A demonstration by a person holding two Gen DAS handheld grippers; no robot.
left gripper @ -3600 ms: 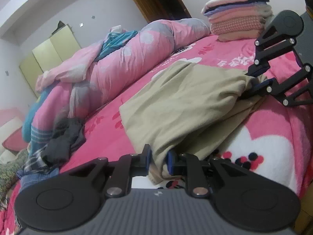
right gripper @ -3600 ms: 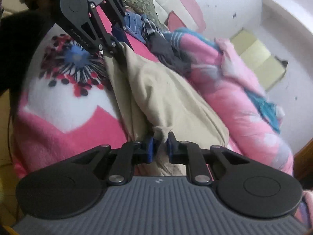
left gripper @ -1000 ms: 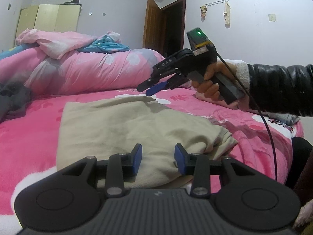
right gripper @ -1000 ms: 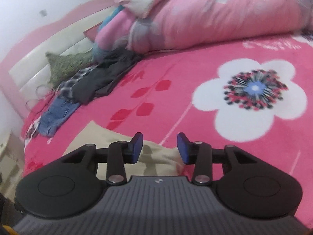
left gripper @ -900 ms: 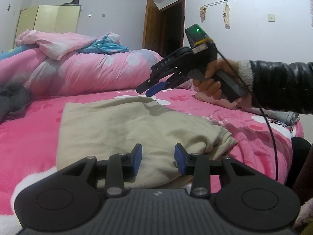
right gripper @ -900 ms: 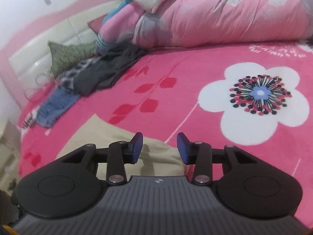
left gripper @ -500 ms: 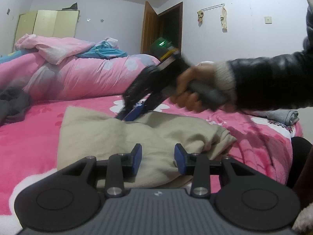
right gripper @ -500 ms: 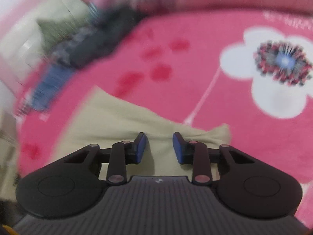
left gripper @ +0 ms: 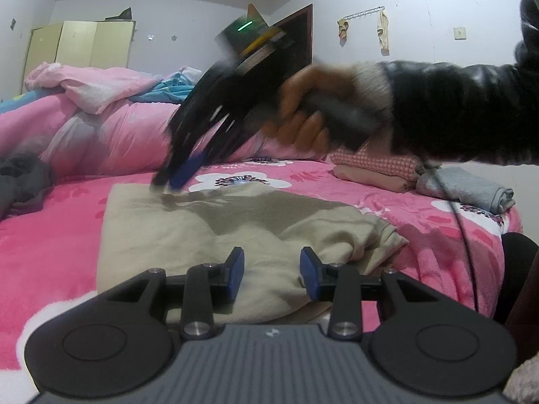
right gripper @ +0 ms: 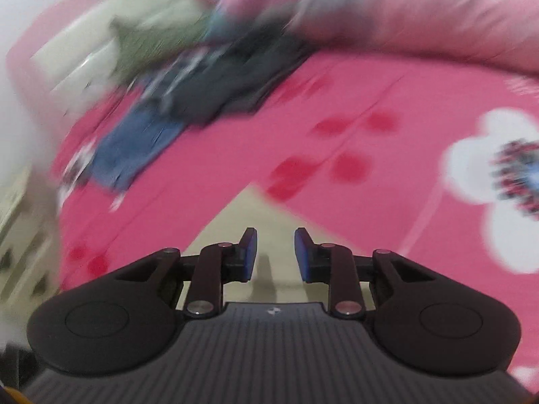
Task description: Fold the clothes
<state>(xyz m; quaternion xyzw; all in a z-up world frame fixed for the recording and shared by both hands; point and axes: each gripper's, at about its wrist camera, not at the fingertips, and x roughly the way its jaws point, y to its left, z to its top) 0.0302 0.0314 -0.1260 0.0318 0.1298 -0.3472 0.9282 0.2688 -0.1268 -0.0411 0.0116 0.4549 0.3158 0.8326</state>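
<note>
**Right gripper coming down on the far corner of the beige garment**

The beige garment [left gripper: 209, 232] is lying flat on the pink bedspread [left gripper: 50, 235], filling the middle of the left wrist frame. The left gripper [left gripper: 272, 271] is hovering at its near edge, bottom center, jaws partly apart with nothing pinched. The right gripper [right gripper: 274, 254], blurry, is pointing down at the garment's far corner, jaws closing, no cloth between them. Folded clothes [left gripper: 465, 190] are sitting mid-right.

No text, label, brand or number can be read in either view. The right hand-held gripper [left gripper: 175, 181] is smeared by motion, so any lettering on its body is illegible, and the small pale mark on each gripper's ribbed housing is too small to make out.
</note>
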